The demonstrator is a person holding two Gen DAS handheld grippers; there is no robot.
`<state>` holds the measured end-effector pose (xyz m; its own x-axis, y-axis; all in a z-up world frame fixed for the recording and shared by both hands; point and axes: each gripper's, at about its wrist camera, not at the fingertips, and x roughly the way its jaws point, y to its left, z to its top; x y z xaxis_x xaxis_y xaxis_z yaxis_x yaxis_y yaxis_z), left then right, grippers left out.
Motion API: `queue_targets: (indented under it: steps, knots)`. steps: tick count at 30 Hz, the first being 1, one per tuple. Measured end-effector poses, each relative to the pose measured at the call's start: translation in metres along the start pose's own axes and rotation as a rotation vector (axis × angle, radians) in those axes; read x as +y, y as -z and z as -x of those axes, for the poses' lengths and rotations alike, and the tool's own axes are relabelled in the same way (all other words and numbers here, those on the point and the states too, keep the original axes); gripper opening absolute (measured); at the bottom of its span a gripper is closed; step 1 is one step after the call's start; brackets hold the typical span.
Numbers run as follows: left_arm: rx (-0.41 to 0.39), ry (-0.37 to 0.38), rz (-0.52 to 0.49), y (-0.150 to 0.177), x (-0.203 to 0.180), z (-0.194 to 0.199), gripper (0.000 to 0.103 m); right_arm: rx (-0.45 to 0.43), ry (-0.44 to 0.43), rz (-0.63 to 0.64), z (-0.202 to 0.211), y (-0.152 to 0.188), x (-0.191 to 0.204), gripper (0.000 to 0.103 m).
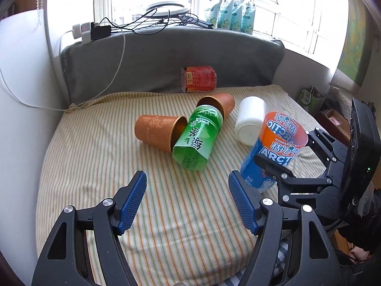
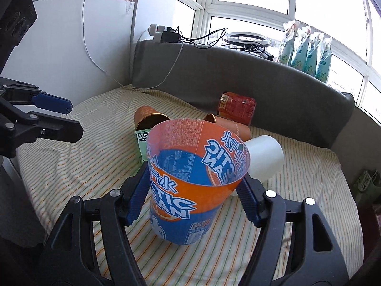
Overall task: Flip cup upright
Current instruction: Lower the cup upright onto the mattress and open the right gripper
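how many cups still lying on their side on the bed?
5: two brown cups, one left and one behind the green cup in the middle, the white cup to its right, the red cup by the grey backrest. None look hidden.

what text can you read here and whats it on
"ARCTIC", "MANDARIN": blue-orange cup in the right gripper, mouth up.
"绿茶": green cup.
"TIC", "EAN": same blue-orange cup, right wrist view.
Red cup, pouches, fine print: too small to read.
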<state>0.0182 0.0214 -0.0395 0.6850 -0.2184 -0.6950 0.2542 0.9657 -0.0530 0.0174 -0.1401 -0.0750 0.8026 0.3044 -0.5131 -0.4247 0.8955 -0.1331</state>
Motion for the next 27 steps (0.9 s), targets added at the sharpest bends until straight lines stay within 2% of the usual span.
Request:
queue_targets:
  steps: [5, 11, 15, 23, 27]
  knots:
    - [-0.016, -0.001, 0.000, 0.002, -0.005, 0.006, 0.071, -0.013, -0.039, -0.029, 0.010, 0.001, -0.004, 0.087]
    - [-0.045, -0.009, 0.016, 0.008, -0.012, 0.016, 0.071, -0.018, -0.087, -0.085, 0.030, 0.005, -0.010, 0.090]
    - [-0.107, -0.040, 0.020, 0.010, -0.021, 0.027, 0.071, -0.034, -0.097, -0.135, 0.051, 0.008, -0.020, 0.094]
    - [-0.281, -0.099, 0.038, 0.010, -0.041, 0.049, 0.073, -0.137, 0.011, -0.233, 0.104, 0.007, -0.047, 0.103]
    - [-0.360, -0.117, 0.038, 0.008, -0.051, 0.058, 0.077, -0.164, 0.091, -0.274, 0.121, 0.006, -0.060, 0.103]
